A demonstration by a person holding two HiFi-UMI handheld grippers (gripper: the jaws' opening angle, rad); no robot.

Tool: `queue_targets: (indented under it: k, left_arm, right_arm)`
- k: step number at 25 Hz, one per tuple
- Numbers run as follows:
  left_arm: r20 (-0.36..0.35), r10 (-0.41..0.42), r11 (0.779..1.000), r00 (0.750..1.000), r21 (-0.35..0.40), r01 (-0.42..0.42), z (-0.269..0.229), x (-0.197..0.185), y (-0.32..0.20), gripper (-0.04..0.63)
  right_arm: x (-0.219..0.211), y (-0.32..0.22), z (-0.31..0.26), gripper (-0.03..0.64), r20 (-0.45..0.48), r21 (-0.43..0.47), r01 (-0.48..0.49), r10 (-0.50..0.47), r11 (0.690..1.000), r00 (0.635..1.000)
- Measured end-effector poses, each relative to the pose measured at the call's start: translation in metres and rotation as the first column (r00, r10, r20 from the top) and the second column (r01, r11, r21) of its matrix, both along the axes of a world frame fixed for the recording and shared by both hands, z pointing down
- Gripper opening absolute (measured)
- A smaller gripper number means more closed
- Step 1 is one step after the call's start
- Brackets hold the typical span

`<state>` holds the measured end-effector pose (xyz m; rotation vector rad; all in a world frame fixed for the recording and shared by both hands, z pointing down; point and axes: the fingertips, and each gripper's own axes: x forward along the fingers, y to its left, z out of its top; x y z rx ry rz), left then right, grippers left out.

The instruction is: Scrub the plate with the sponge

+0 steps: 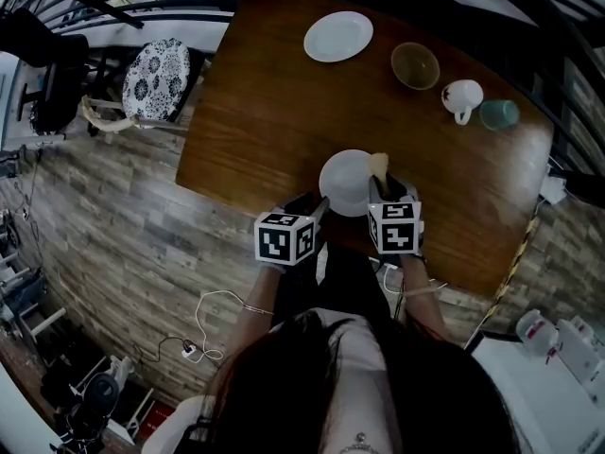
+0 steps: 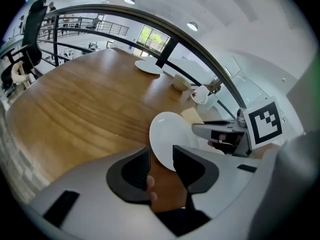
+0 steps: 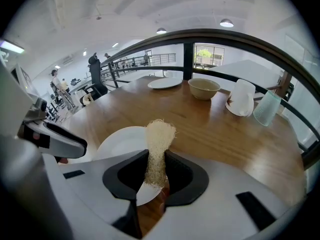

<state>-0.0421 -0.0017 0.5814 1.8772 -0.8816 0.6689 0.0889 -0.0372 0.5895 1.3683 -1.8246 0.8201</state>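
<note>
A white plate point(image 1: 346, 183) lies on the wooden table point(image 1: 265, 112) near its front edge. My left gripper point(image 1: 317, 203) is at the plate's near left rim. In the left gripper view its jaws point(image 2: 162, 156) stand wide apart, with the plate's point(image 2: 170, 134) near edge showing in the gap and no pad pressing on it. My right gripper point(image 1: 386, 187) is shut on a tan fibrous sponge point(image 3: 159, 146) that stands upright between the pads. It hangs over the plate's point(image 3: 117, 144) right side. The sponge point(image 2: 191, 115) also shows in the left gripper view, beyond the plate.
At the table's far side are a second white plate point(image 1: 338, 36), a tan bowl point(image 1: 415, 64), a white mug point(image 1: 462, 98) and a teal cup point(image 1: 499, 113). A chair with a patterned cushion point(image 1: 156, 78) stands left of the table. Cables point(image 1: 213, 324) lie on the floor.
</note>
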Motion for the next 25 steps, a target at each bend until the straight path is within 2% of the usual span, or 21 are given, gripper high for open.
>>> queue_targets:
  k: [13, 25]
  left_arm:
    - [-0.007, 0.019, 0.996, 1.0, -0.086, -0.02, 0.022, 0.01, 0.005, 0.14]
    - [0.043, 0.09, 0.993, 0.995, -0.083, -0.086, 0.032, 0.011, 0.004, 0.138]
  right_arm:
    - [-0.01, -0.006, 0.011, 0.107, 0.01, -0.029, 0.035, -0.035, 0.999, 0.999]
    - [-0.036, -0.013, 0.015, 0.107, 0.045, -0.044, 0.074, -0.072, 0.996, 0.996]
